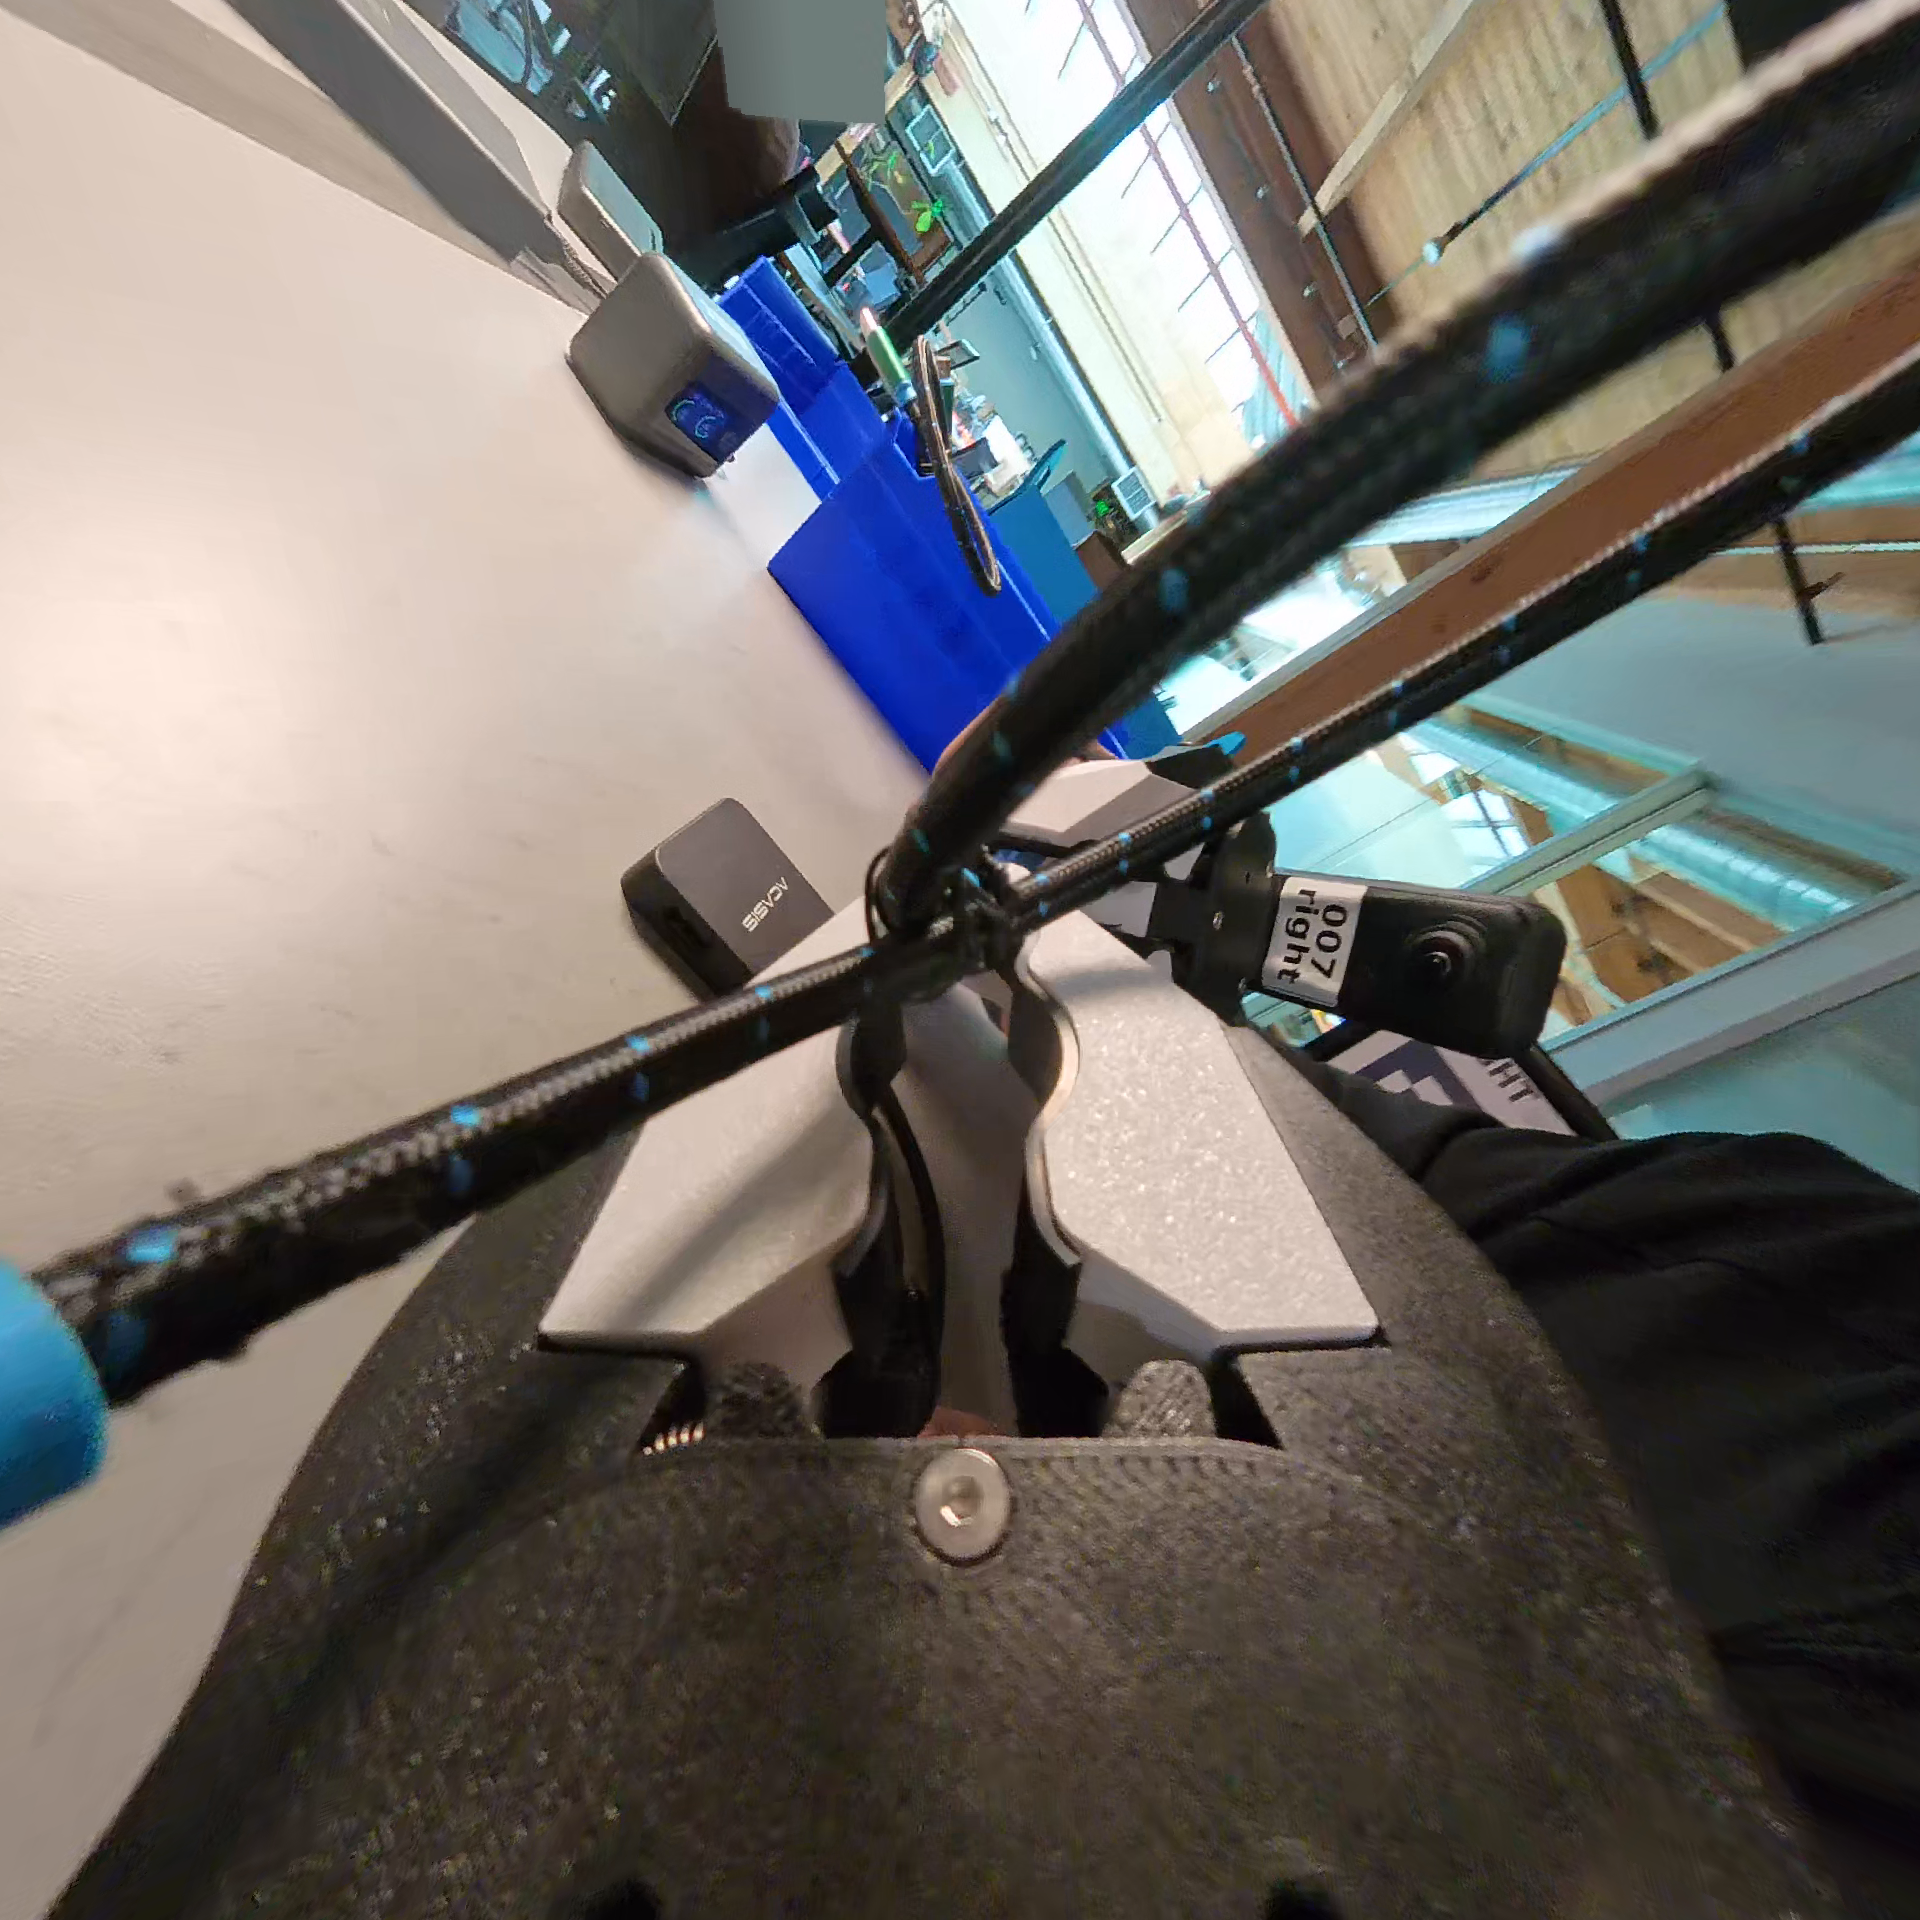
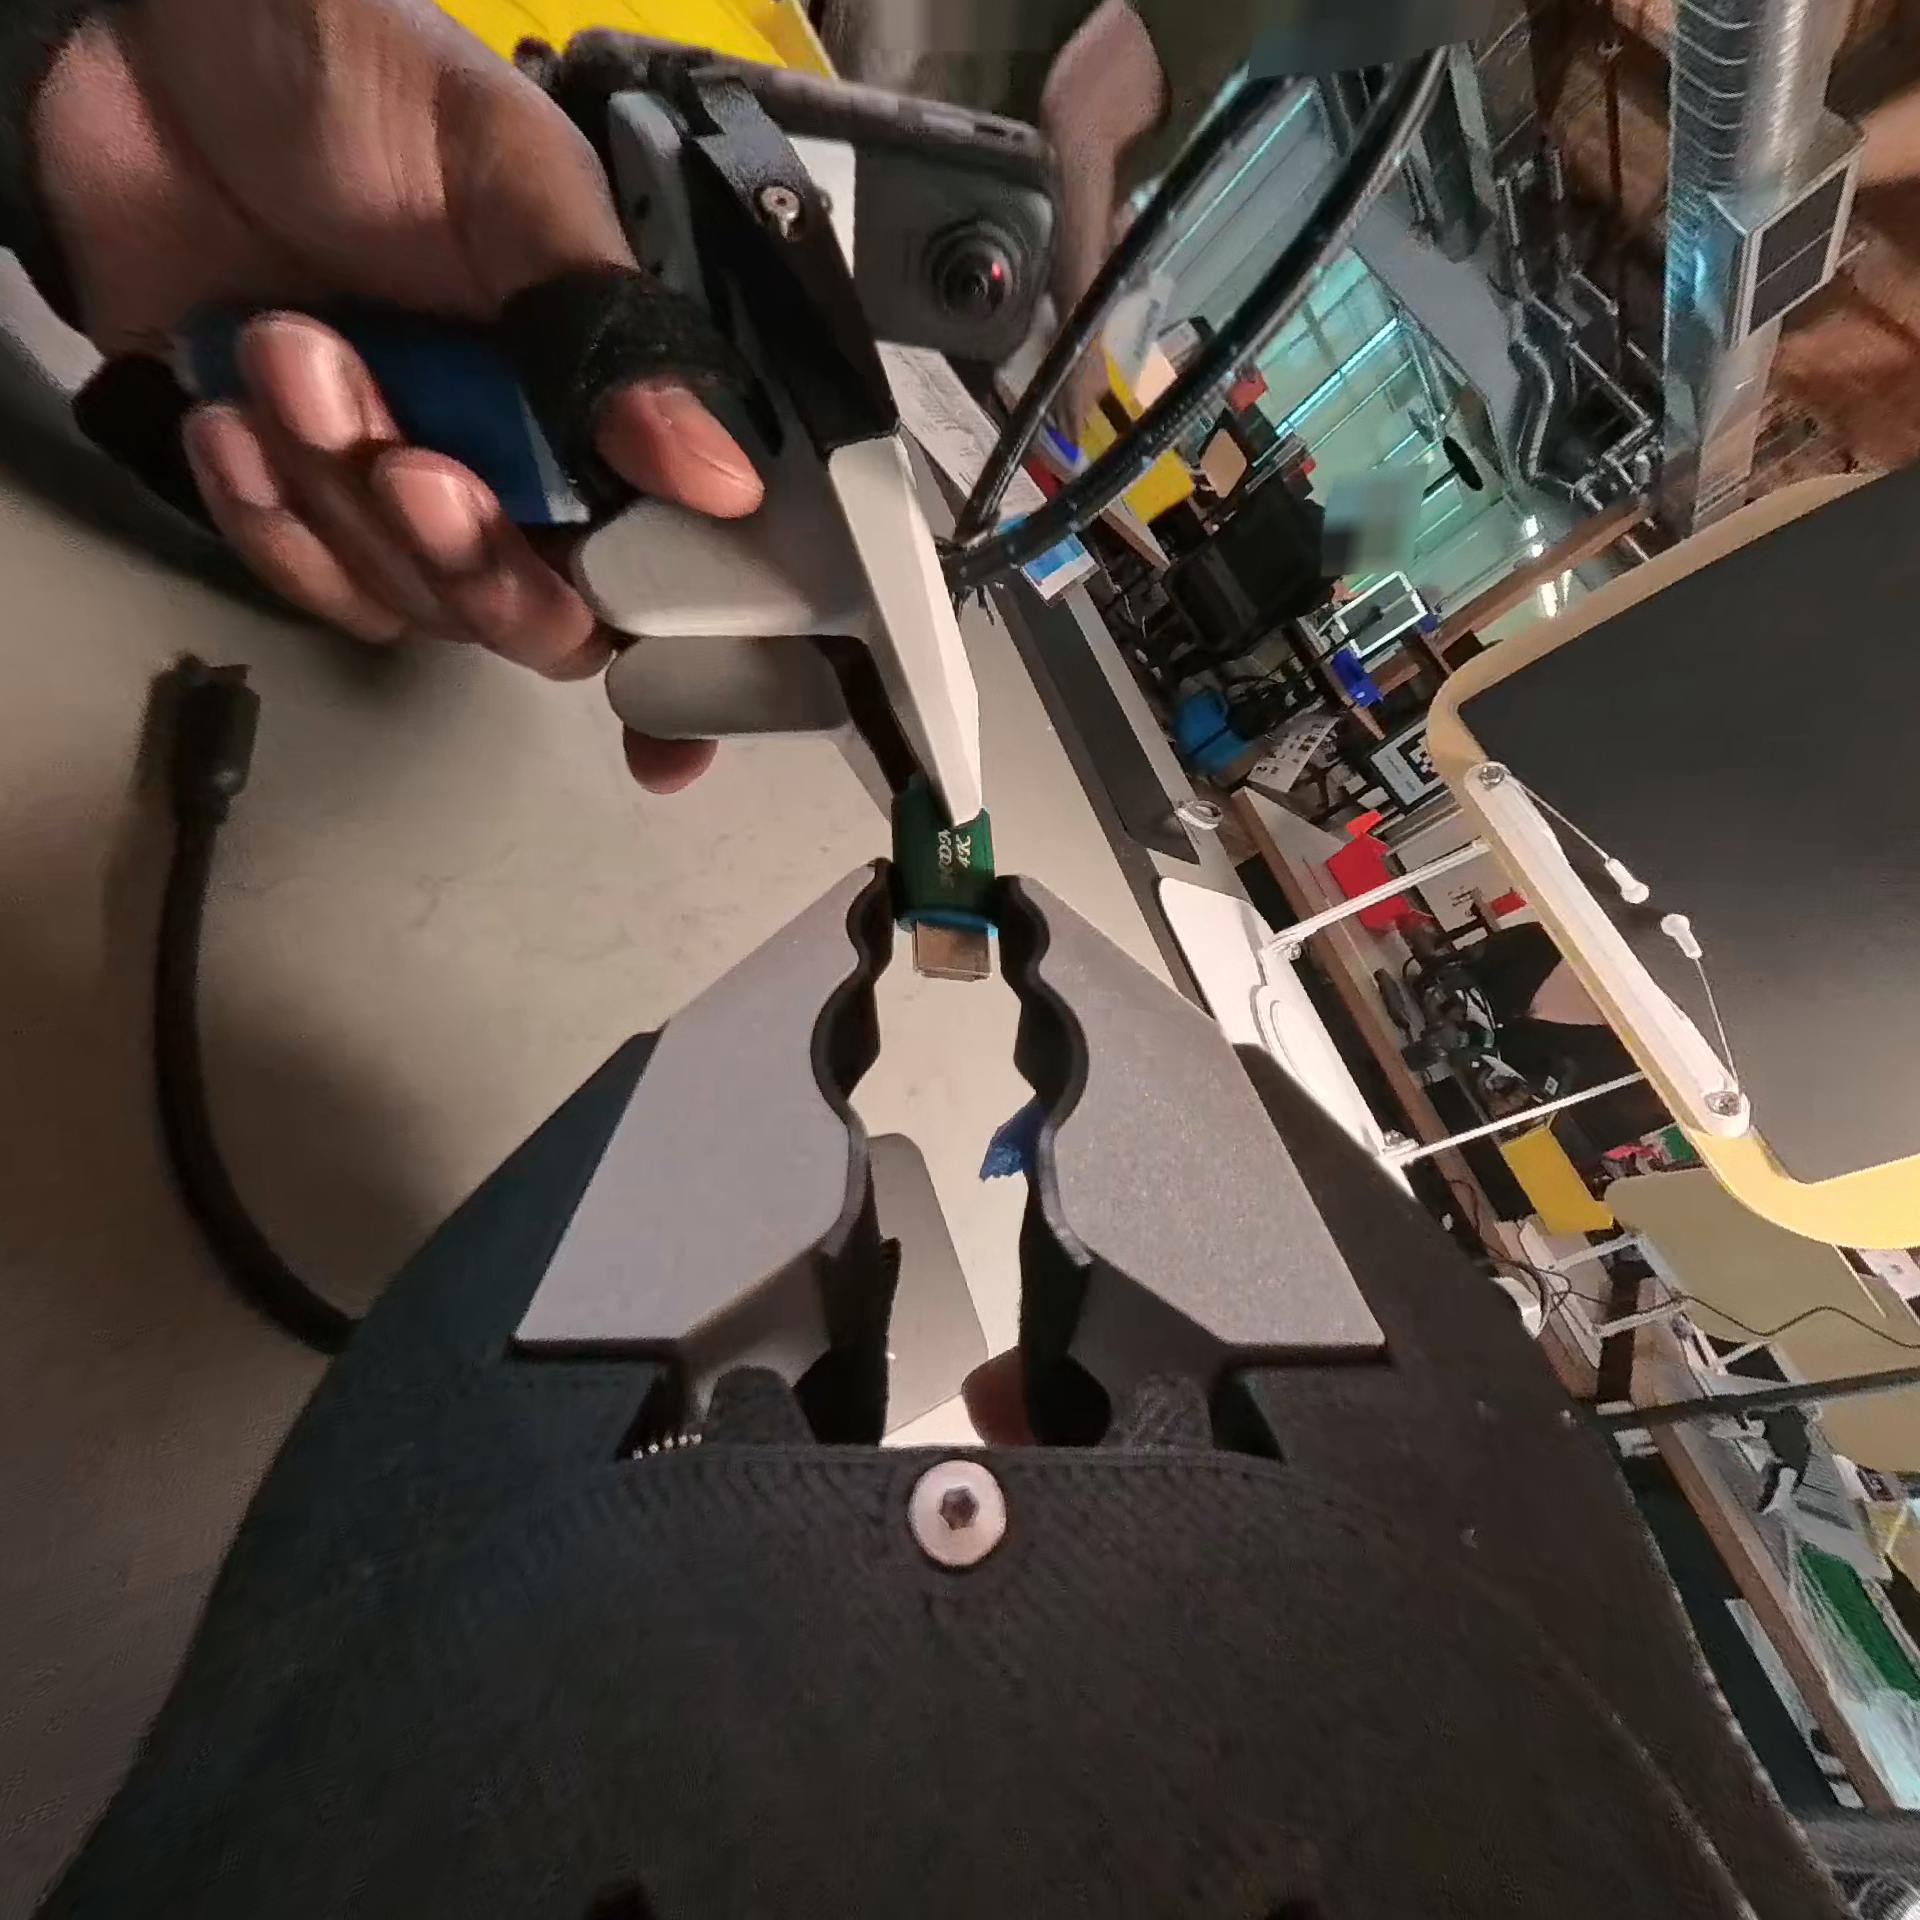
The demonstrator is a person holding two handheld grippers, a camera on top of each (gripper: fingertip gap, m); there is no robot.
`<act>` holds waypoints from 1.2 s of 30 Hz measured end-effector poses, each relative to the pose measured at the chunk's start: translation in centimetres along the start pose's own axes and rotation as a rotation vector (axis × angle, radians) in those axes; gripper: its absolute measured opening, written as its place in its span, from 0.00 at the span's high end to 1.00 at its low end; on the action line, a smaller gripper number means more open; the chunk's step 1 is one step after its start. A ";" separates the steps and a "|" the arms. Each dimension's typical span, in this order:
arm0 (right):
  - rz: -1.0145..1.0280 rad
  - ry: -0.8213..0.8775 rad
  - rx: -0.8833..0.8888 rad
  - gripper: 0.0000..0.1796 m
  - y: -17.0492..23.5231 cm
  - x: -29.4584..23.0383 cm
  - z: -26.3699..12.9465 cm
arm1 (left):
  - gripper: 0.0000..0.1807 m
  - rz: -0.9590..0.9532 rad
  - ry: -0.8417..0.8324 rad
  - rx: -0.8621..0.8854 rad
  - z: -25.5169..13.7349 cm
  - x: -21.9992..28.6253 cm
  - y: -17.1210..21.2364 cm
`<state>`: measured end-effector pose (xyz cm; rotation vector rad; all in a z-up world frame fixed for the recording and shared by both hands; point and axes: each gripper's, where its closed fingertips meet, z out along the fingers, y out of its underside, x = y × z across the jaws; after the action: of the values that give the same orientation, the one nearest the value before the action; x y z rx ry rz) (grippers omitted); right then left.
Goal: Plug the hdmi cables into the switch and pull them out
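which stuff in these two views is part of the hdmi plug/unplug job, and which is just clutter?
Job:
- green HDMI plug, pinched by both grippers
- braided cable
- black switch box on the table
- left gripper
- right gripper
- second black cable lying on the table

Lying about:
- grey box with a blue screen
- blue bins
- chair
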<state>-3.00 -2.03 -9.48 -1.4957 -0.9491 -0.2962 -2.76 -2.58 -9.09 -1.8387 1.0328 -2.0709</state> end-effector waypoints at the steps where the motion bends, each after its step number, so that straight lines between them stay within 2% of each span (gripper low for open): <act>1: 0.003 0.001 0.010 0.88 -0.1 0.1 0.0 | 0.93 -0.018 0.011 0.006 0.0 0.1 -0.1; 7: 0.013 -0.017 0.071 0.88 -0.6 0.1 -0.3 | 0.94 -0.138 0.078 0.019 -0.1 0.4 -0.1; 11: 0.030 -0.047 0.172 0.90 -1.7 0.1 -1.1 | 0.92 -0.219 0.163 -0.006 0.1 1.4 0.3; 15: -0.004 -0.048 0.174 0.91 -1.6 -0.1 -1.2 | 0.92 -0.219 0.175 -0.013 0.3 1.5 0.5; 19: 0.048 -0.041 0.096 0.89 -0.7 0.0 -0.8 | 0.93 -0.096 0.097 0.019 0.4 1.0 0.2; 23: 0.163 -0.097 0.028 0.74 0.0 -0.3 -0.6 | 0.92 0.187 -0.021 0.016 0.4 1.1 -0.1; 26: 0.171 -0.096 0.028 0.78 -0.4 -0.3 -0.6 | 0.93 0.294 -0.072 -0.015 0.7 1.2 0.3; 30: 0.055 -0.068 0.014 0.87 -0.1 -0.5 -0.6 | 0.94 0.239 -0.061 -0.047 0.9 0.9 0.9; 36: 0.017 -0.081 0.064 0.87 -0.4 -0.7 -0.8 | 0.93 0.050 0.021 -0.055 0.8 0.9 1.3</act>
<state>-3.47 -3.04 -9.56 -1.4653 -1.0008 -0.1921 -2.56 -4.38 -9.13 -1.8008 1.1406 -2.0578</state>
